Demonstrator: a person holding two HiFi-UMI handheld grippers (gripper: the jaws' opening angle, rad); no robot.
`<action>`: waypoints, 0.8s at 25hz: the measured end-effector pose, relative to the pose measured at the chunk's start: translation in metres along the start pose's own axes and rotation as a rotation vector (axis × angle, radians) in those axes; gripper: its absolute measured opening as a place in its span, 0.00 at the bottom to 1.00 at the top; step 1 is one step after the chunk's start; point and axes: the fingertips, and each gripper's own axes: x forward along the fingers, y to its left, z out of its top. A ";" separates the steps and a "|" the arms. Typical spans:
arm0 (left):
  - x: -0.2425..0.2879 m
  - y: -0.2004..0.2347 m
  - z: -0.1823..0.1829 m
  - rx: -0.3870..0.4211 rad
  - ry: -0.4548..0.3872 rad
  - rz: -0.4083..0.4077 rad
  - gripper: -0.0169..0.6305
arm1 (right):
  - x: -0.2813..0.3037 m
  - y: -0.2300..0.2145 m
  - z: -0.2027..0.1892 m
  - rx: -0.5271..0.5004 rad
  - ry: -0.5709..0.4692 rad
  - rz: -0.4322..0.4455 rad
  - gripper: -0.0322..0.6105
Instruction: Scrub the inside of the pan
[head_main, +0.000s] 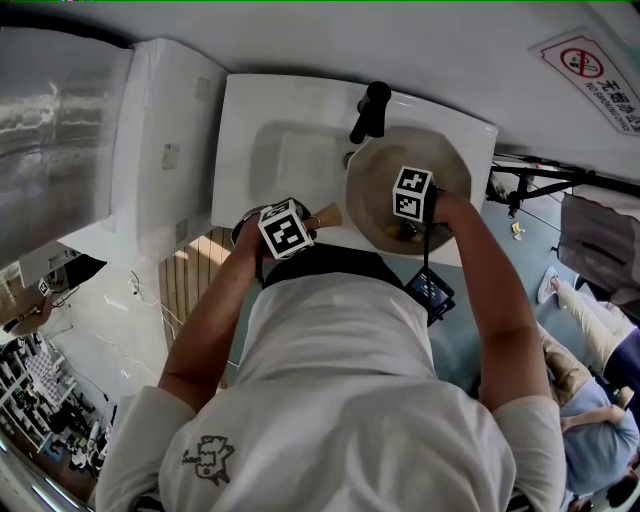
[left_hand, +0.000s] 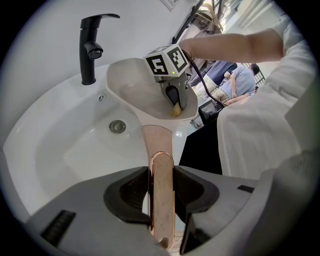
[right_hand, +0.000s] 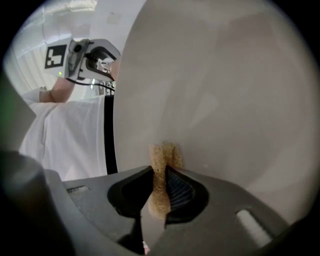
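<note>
A cream pan (head_main: 410, 170) (left_hand: 132, 85) is tilted over the right part of a white sink (head_main: 290, 150) (left_hand: 75, 145). Its copper-pink handle (left_hand: 161, 180) (head_main: 325, 216) runs between the jaws of my left gripper (left_hand: 161, 200) (head_main: 287, 228), which is shut on it. Inside the pan, my right gripper (right_hand: 159, 192) (head_main: 408, 225) (left_hand: 175, 102) is shut on a tan sponge (right_hand: 162, 172) (left_hand: 176, 110). The sponge's tip presses against the pan's inner wall (right_hand: 225, 100) near the rim.
A black tap (head_main: 370, 110) (left_hand: 90, 45) stands at the back of the sink, close to the pan's far rim. The drain (left_hand: 117, 126) lies in the basin left of the pan. A white cabinet (head_main: 165, 150) adjoins the sink's left. People sit at the right (head_main: 590, 400).
</note>
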 end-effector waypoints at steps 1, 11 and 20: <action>0.000 0.000 0.000 0.000 0.002 -0.001 0.27 | -0.002 -0.006 -0.009 0.006 0.051 -0.036 0.15; 0.001 -0.001 0.001 -0.004 0.010 -0.005 0.27 | -0.060 -0.089 -0.063 0.041 0.339 -0.554 0.15; 0.003 0.000 0.002 0.003 0.024 -0.005 0.27 | -0.141 -0.139 -0.003 -0.119 0.167 -1.104 0.15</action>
